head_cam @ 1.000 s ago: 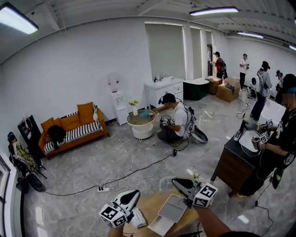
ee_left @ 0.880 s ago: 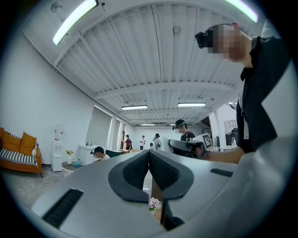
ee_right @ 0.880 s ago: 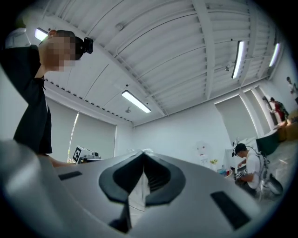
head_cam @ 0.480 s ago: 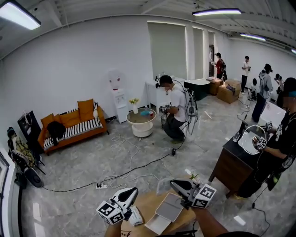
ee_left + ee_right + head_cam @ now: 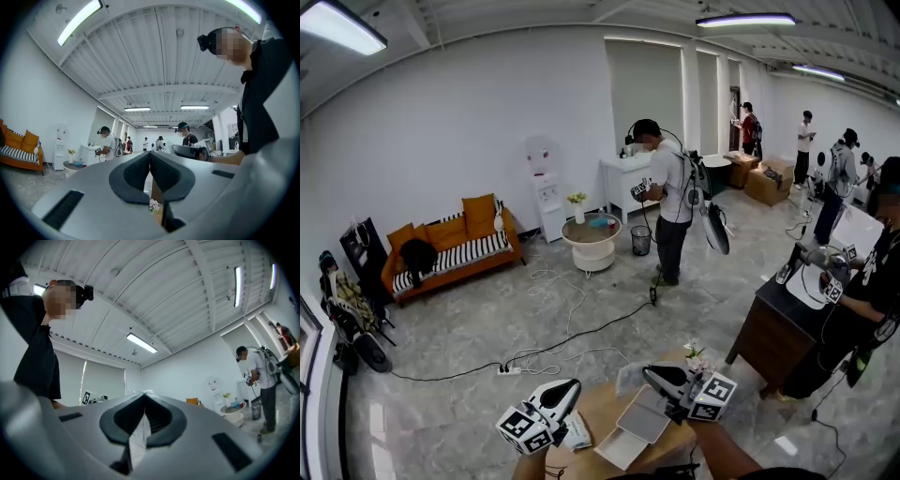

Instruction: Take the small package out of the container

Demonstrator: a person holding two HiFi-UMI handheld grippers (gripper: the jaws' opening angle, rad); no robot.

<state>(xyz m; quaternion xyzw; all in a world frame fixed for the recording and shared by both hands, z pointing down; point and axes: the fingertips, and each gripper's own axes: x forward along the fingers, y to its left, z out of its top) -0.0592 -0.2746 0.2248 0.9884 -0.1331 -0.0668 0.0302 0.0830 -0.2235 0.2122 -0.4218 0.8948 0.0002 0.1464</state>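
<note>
In the head view my right gripper point(image 5: 650, 373) points up and left over a round wooden table point(image 5: 600, 405). Its jaws are shut on a thin pale package point(image 5: 628, 377) that hangs from the tip. The right gripper view shows the same white package point(image 5: 138, 440) pinched between the dark pads of the right gripper point(image 5: 144, 394). Below it stands the container point(image 5: 643, 420), a shallow grey tray with a flat lid beside it. At the table's left edge, my left gripper point(image 5: 571, 388) is shut with nothing in it. In its own view the left gripper point(image 5: 149, 153) shows pads that meet.
A printed white packet point(image 5: 577, 432) lies on the table by the left gripper. A small pot of flowers point(image 5: 695, 354) stands at the table's far right. A dark desk point(image 5: 772, 330) with a person at it is to the right. Cables point(image 5: 572, 347) run over the floor.
Both grippers stay almost where they were, the right one still holding the package. Far across the room a crouching person has stood up.
</note>
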